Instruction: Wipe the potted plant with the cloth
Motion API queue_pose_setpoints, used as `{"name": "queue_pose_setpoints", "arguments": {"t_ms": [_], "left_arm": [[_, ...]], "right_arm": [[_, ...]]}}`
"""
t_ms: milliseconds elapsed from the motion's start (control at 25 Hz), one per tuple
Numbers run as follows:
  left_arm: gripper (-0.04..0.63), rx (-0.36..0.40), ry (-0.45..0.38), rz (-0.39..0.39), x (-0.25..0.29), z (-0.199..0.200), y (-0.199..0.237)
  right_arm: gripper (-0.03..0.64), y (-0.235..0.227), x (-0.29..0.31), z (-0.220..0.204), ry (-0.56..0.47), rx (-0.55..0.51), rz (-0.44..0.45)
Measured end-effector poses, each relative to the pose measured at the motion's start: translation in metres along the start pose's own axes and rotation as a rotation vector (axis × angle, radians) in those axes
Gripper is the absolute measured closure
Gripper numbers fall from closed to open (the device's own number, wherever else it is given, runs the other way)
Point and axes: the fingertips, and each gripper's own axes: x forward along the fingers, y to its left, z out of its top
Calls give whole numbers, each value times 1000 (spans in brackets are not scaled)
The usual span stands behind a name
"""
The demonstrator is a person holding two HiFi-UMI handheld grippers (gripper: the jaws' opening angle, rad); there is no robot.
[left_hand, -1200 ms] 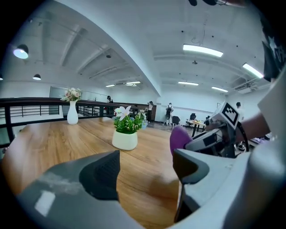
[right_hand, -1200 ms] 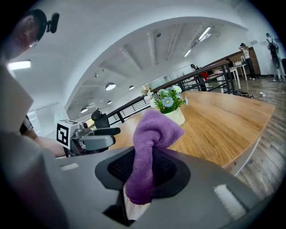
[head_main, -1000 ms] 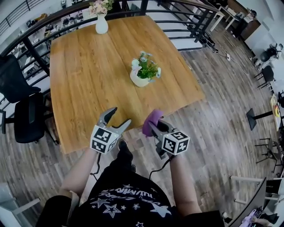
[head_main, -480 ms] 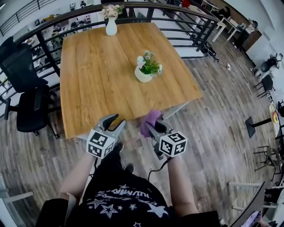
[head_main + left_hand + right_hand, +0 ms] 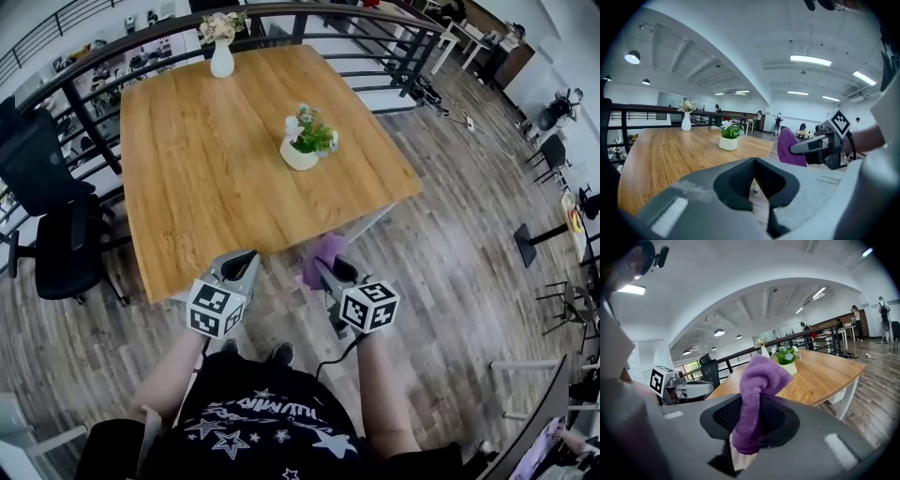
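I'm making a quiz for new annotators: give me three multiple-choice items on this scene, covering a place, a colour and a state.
1. Where does the potted plant stand? A) on the floor B) on the wooden table C) on a chair
2. What colour is the cloth? A) white B) green C) purple
3. How are the left gripper's jaws? A) shut on nothing B) wide open C) shut on the cloth
Key: 1 B, its pot rests on that table; 2 C, purple fabric rises from the right gripper; 3 A, the jaws, just closed, meet with nothing between.
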Motion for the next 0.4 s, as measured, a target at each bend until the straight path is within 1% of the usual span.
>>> {"name": "queue_pose_setpoints", "arguments": {"t_ms": [160,400], "left_arm": [[594,28,22,-61,-11,-2,3],[594,29,33,-89,-3,11,25]], "right_arm": [[515,21,7,3,1,5,-36],[515,33,29,30,3,-35,-40]]}}
